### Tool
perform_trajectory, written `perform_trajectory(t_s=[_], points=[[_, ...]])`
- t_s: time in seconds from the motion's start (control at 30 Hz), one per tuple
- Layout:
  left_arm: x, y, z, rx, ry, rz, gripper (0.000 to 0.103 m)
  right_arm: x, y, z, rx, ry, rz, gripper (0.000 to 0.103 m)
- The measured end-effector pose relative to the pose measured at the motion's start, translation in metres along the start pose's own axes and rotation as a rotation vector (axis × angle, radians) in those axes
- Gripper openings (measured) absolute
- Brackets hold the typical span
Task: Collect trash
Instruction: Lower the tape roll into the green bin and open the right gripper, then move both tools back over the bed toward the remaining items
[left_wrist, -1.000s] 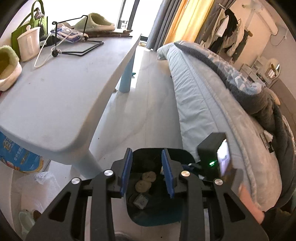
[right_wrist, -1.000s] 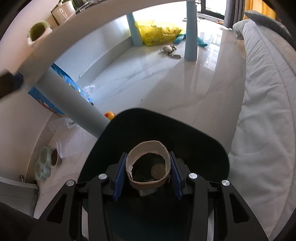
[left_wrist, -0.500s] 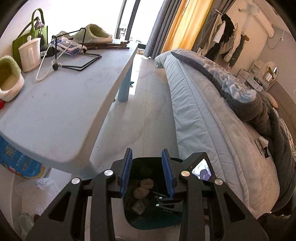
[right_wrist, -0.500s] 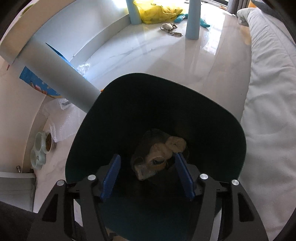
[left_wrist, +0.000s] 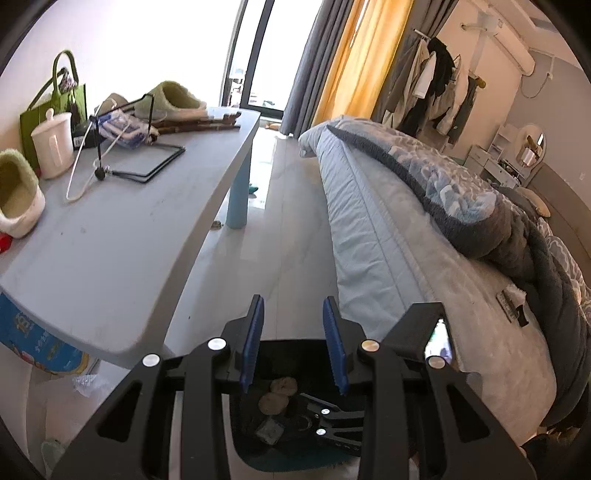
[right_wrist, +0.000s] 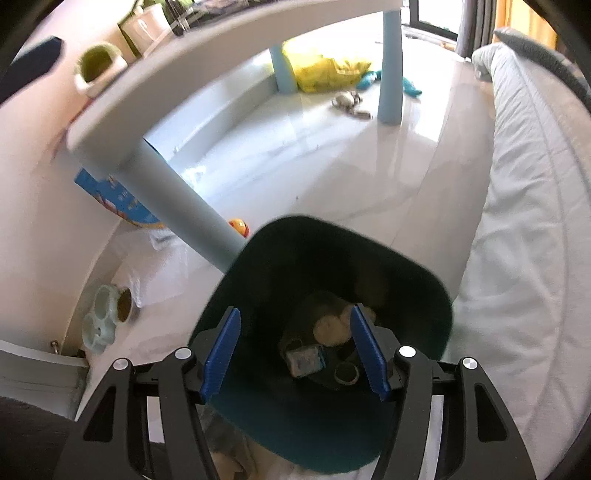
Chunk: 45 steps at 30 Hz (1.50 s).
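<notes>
A dark teal trash bin (right_wrist: 424, 273) stands on the floor between the table leg and the bed. Inside it lie cardboard rolls (right_wrist: 332, 325), a small pale packet (right_wrist: 304, 360) and a dark ring (right_wrist: 347, 373). My right gripper (right_wrist: 295, 352) hangs open over the bin's mouth with nothing between its blue pads. My left gripper (left_wrist: 293, 345) is open and empty too, above the near edge of the same bin (left_wrist: 291, 461). In the left wrist view the rolls (left_wrist: 275, 400) show at the bottom, with black parts of the right gripper beside them.
A grey table (left_wrist: 122, 236) on pale blue legs (right_wrist: 184, 210) rises to the left, carrying slippers, a white jar, a green bag and a wire stand. A bed (left_wrist: 399, 258) with a blanket runs along the right. A yellow bag (right_wrist: 325, 70), a pet bowl (right_wrist: 107, 314) and a blue box (right_wrist: 110, 192) are on the floor.
My right gripper let go of the cardboard roll, which now lies in the bin, then opened wide and drew back upward. The left gripper rose and tilted toward the room.
</notes>
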<state>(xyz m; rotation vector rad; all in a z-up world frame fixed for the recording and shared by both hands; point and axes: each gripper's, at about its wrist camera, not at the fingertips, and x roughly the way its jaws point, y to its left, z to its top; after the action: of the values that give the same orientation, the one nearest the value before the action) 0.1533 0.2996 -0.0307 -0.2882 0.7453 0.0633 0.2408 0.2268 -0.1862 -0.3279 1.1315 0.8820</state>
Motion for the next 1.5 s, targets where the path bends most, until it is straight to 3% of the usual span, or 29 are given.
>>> perform_trajectory(t_s=[0.3,0.37,0.53,0.7,1.5], points=[[-0.003,-0.044,0.010,0.045,-0.055,-0.045,0.035,-0.062,-0.026,0.002,-0.007,-0.170,-0.042,0.064],[-0.001,-0.055,0.011,0.053,-0.062,-0.057,0.039,-0.075,-0.033,0.000,-0.003,-0.196,-0.051,0.065],[0.004,-0.076,0.015,0.049,-0.084,-0.069,0.057,-0.095,-0.056,-0.009,0.012,-0.220,-0.090,0.065],[0.008,-0.103,0.015,0.080,-0.106,-0.075,0.066,-0.117,-0.080,-0.024,0.035,-0.253,-0.134,0.067],[0.047,-0.197,0.007,0.124,-0.058,-0.172,0.090,-0.194,-0.195,-0.093,0.189,-0.353,-0.276,0.068]])
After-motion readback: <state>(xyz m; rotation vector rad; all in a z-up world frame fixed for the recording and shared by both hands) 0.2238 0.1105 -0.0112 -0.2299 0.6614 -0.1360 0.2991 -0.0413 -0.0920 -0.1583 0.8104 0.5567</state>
